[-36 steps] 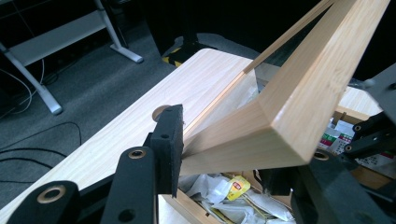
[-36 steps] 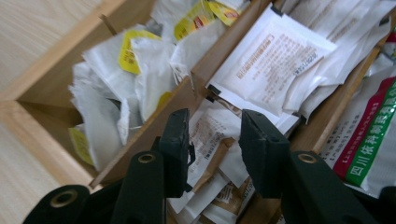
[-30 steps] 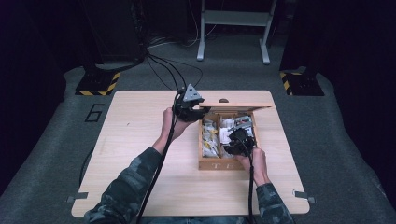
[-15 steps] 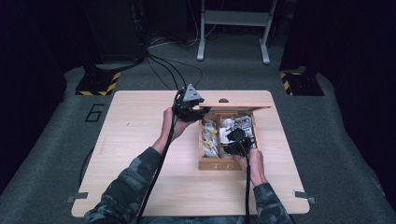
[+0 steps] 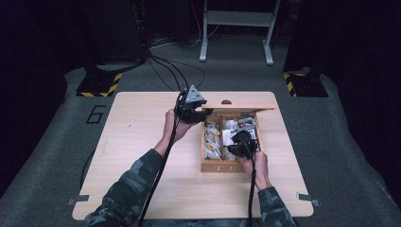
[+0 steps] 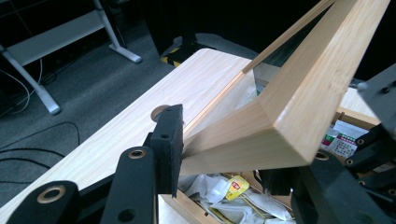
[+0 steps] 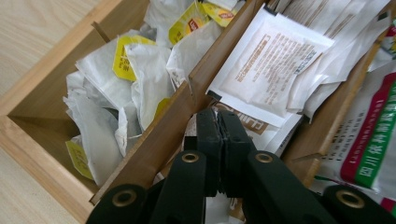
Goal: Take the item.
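A wooden box [image 5: 229,166] with compartments stands on the table, its lid [image 5: 241,108] raised. My left gripper [image 5: 201,112] is shut on the lid's left corner; in the left gripper view the pads [image 6: 170,140] clamp the lid [image 6: 299,107]. My right gripper [image 5: 239,142] reaches down into the box. Its jaws have just been closing and now meet [image 7: 218,122] at the divider [image 7: 196,88], over a white sachet with brown print [image 7: 271,65]. No sachet is visible between the pads. Tea bags with yellow tags [image 7: 126,70] fill the left compartment.
A red and green printed packet [image 7: 373,135] lies in the box's right compartment. The pale wooden table [image 5: 142,142] has bare room left of the box. Cables trail from both grippers toward the person. Dark carpet and a metal stand [image 5: 236,19] lie beyond the table.
The right gripper has shifted slightly to the left inside the box. The left gripper and the raised lid have stayed where they were.
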A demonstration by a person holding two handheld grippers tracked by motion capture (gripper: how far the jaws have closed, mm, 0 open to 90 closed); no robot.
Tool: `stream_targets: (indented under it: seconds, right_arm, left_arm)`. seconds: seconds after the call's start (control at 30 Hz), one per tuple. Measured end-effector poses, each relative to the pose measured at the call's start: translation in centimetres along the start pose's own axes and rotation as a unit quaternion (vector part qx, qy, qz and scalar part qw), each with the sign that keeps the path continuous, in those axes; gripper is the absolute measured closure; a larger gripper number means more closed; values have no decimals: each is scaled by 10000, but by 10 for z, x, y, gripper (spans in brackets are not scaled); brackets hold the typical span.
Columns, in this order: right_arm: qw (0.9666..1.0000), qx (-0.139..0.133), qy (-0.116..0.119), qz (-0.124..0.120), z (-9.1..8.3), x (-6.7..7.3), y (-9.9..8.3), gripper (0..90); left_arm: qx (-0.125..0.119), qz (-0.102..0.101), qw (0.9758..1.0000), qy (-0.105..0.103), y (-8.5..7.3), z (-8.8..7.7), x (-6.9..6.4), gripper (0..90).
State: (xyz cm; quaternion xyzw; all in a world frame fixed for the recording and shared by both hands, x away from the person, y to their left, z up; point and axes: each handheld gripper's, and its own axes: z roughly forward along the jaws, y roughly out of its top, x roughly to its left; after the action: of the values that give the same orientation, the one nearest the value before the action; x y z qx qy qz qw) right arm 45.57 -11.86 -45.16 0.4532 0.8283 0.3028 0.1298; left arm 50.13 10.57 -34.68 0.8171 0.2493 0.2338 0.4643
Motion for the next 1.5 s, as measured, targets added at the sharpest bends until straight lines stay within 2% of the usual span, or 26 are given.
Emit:
stream_targets:
  seconds: [0.13,0.27,0.43,0.47,0.5,0.57,0.63,0.67,0.7,0.83,0.9,1.0,1.03,1.13,1.5]
  right_arm:
    - [9998,-208,20,69,-7,2,0,896]
    - [9993,-372,-5,-34,-16,2,0,897]
    - [9985,-539,-73,-16,-22,1,2,899]
    - [9983,-578,-8,-62,-24,1,2,899]
    - [9982,-595,-80,-84,-26,1,2,899]
    - [9979,-640,-108,-22,-31,3,2,899]
    - [9972,-741,-117,-65,-36,2,2,900]
    - [9970,-772,-61,35,-38,3,2,900]
    - [9967,-803,-126,-63,-40,2,2,900]
    - [9957,-905,-141,-122,-47,0,2,900]
    - [9958,-906,-148,-59,-51,0,2,900]
    - [9949,-988,-155,-97,-56,-3,2,900]
    - [9951,-977,-148,-16,-59,-3,1,900]
    - [9943,-1058,-161,-27,-65,-4,-1,900]
    - [9919,-1236,-281,44,-88,-11,-6,900]
  left_arm:
    - [15,-30,10000,-29,0,0,0,567]
    - [-2,-21,10000,-14,0,0,0,567]
    - [19,-23,10000,-47,0,0,1,567]
    - [22,-21,10000,-52,0,0,1,567]
    - [21,-24,10000,-56,0,0,1,567]
    - [6,-50,10000,-58,0,0,1,567]
    - [-3,-48,10000,-61,-1,0,1,566]
    - [-4,-49,10000,-59,-1,0,1,567]
    - [-4,-50,10000,-58,-1,0,1,567]
    - [3,-43,10000,-55,0,0,1,567]
    - [-12,-73,10000,-65,-1,0,0,567]
    - [2,-66,10000,-58,-1,0,0,567]
    - [-9,-63,10000,-38,-1,0,0,567]
    - [9,-7,10000,-43,-1,-1,0,567]
    - [-6,-12,10000,-25,-1,0,-1,567]
